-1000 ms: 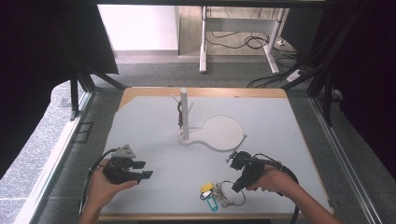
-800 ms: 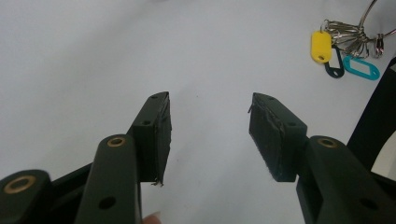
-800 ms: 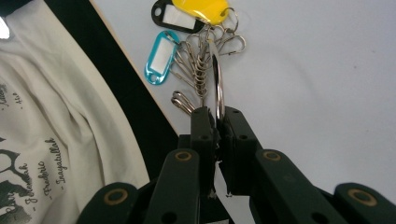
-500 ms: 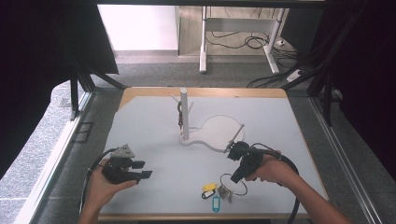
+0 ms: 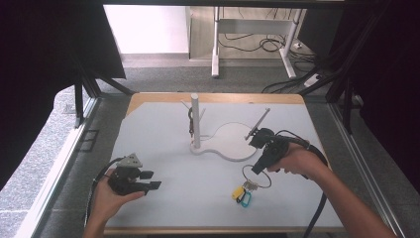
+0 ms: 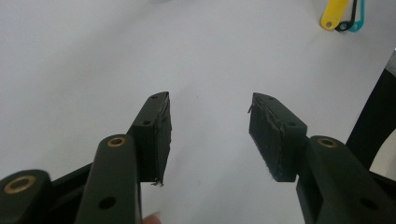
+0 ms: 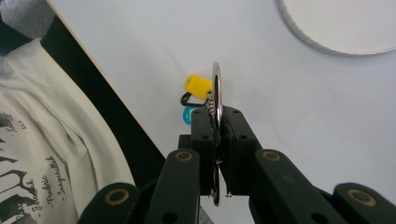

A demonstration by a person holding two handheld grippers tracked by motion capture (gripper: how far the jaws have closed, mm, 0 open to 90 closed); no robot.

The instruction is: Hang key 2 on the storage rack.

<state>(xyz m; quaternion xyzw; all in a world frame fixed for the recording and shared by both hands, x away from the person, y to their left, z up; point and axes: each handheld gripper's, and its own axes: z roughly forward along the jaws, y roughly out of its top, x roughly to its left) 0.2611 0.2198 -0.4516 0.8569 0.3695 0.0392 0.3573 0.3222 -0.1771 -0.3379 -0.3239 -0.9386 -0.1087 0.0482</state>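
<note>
Right tool (image 5: 255, 167) clenched on a metal key ring (image 7: 216, 100), lifted just above the table (image 5: 163, 144), near the round white stand base (image 5: 233, 141). Yellow tag (image 5: 238, 192) and teal tag (image 5: 245, 198) hang from the ring at the table. Left tool (image 6: 208, 135) released, jaws apart, empty, over bare table.

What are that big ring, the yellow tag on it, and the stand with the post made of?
The ring looks like polished metal: thin, silvery, catching light between the right gripper jaws. The yellow tag seems smooth, glossy plastic, judging by its even colour and rounded edges. The stand with its post is matte white, perhaps plastic or painted; unclear.
</note>
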